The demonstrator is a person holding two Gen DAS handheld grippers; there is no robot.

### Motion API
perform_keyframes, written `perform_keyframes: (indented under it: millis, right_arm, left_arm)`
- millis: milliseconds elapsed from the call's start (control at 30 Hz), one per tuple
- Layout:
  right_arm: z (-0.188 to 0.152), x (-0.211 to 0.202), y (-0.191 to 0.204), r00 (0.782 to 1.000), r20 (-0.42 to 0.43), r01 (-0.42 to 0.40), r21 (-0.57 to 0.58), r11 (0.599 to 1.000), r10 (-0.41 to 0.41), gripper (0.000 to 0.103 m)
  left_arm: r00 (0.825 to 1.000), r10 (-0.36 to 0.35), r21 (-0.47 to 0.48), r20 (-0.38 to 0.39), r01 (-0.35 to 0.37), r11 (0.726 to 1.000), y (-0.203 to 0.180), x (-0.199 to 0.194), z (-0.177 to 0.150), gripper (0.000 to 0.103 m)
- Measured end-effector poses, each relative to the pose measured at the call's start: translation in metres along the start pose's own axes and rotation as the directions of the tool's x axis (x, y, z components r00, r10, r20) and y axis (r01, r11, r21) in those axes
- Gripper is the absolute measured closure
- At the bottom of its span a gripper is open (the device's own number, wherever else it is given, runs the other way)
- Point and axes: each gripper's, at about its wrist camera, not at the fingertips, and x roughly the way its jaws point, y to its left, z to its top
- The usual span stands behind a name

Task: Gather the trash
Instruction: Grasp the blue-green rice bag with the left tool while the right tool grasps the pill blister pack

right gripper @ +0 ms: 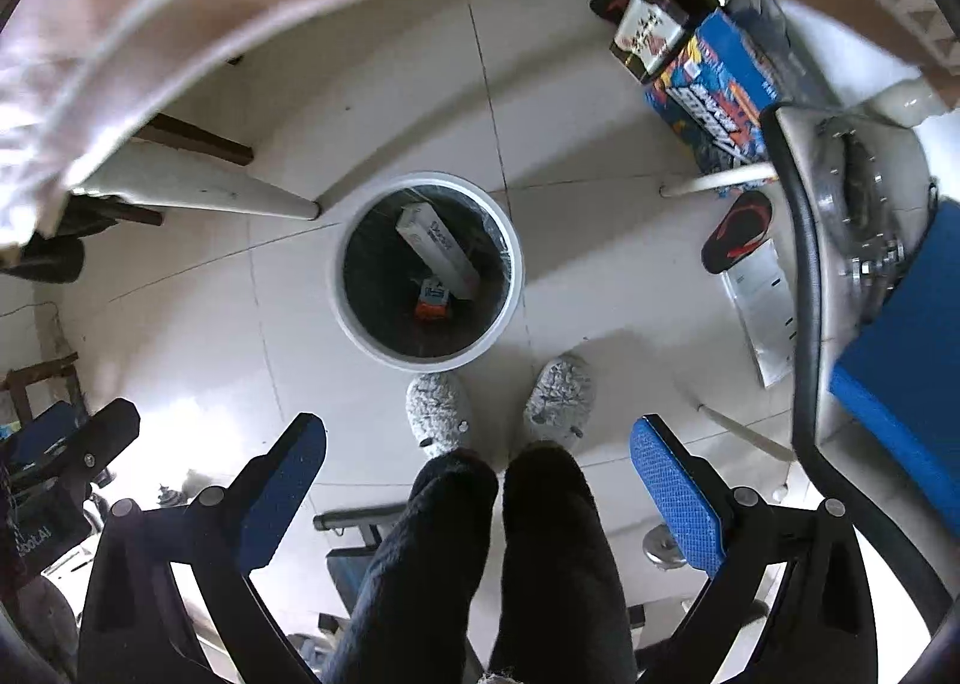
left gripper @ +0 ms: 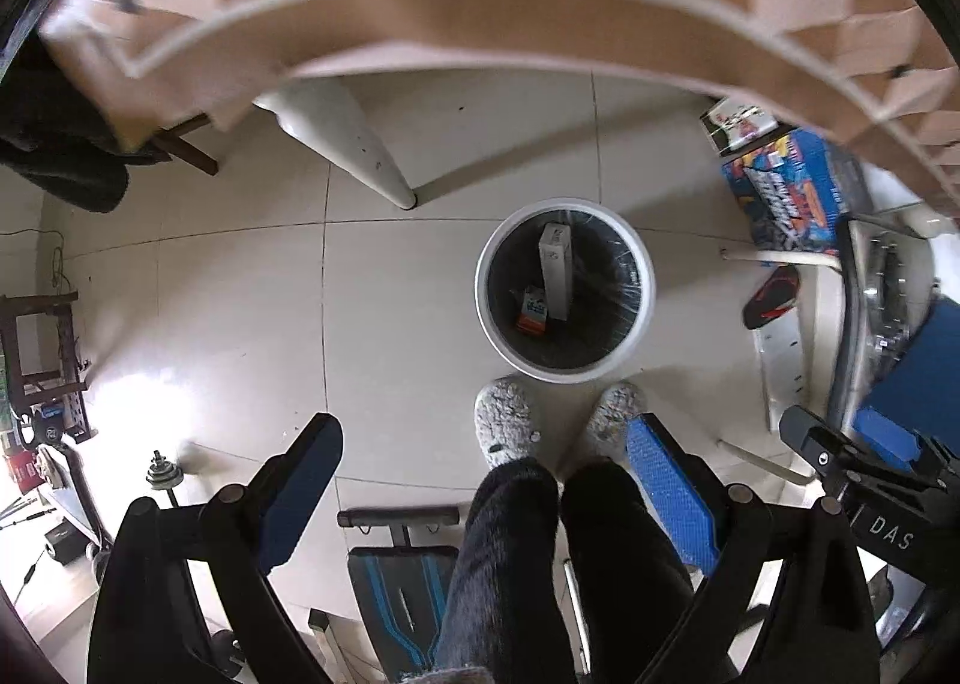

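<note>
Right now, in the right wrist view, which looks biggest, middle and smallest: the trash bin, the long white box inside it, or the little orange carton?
1. trash bin
2. long white box
3. little orange carton, clearly the smallest

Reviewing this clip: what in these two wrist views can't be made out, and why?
- Print on the long white box and the small orange carton in the trash bin: too small, both views.
- Table top: blurred in both views, seen only from its edge, so any trash left on it is hidden.
- Bin floor: dark liner, partly covered by the boxes.
- Person above the legs: cut off by the bottom edge.
</note>
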Motion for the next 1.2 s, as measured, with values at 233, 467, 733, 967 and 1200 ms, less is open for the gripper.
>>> perform_keyframes:
  millis: [233, 467, 733, 967, 1200]
  right_arm:
    - [-0.014, -0.096, 0.011, 0.998, 0.033, -0.045, 0.009, 0.999, 0.045, 0.001]
    - [0.019, -0.19, -0.011, 0.985, 0.144, -0.111, 0.134, 0.985, 0.091, 0.001]
    - [0.132, -0.21, -0.075, 0.972, 0.236, -0.053, 0.217, 0.975, 0.0, 0.001]
    - [0.224, -0.171, -0.085, 0.982, 0.187, -0.008, 0.164, 0.986, -0.023, 0.001]
    - [0.254, -0.159, -0.076, 0.981, 0.182, 0.044, 0.136, 0.99, -0.068, 0.025]
  left_arm:
    - [0.999, -0.018, -0.008, 0.049, 0.018, 1.0, 0.011, -0.087, -0.013, 0.006]
    - [0.988, -0.009, -0.024, 0.153, 0.013, 1.0, 0.001, -0.142, 0.022, 0.006]
    - [0.969, 0.073, -0.041, 0.235, -0.065, 0.997, -0.045, -0.136, 0.113, 0.006]
    - [0.98, 0.136, -0.061, 0.149, -0.128, 0.99, -0.074, -0.104, 0.174, 0.006]
    - [0.98, 0.176, -0.067, 0.099, -0.169, 0.983, -0.091, -0.103, 0.19, 0.006]
